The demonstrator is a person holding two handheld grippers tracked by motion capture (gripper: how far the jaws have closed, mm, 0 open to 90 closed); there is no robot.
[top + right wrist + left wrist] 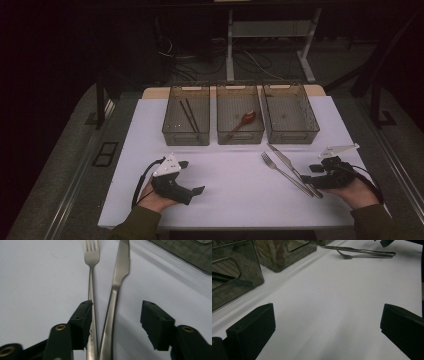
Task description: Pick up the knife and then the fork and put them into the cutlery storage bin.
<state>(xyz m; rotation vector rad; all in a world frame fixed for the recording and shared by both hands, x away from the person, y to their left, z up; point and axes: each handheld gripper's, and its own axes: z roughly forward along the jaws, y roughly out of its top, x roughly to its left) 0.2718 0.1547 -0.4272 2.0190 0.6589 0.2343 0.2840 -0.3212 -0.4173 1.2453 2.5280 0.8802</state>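
A steel fork [280, 169] [91, 277] and a steel knife [292, 167] [117, 287] lie side by side on the white table [230, 180], handles toward the front right. My right gripper [311, 176] [116, 323] is open at their handle ends, its jaws straddling the knife handle, the left jaw resting next to the fork handle. My left gripper [192, 177] [327, 325] is open low over bare table at the front left, nothing between its jaws. The fork [362, 256] and knife [354, 250] lie far off in the left gripper view.
Three smoky clear bins stand in a row at the back: the left bin [186, 116] holds dark chopsticks [189, 115], the middle bin [239, 115] a red spoon [245, 120], the right bin [291, 114] nothing I can see. Dark floor surrounds the table.
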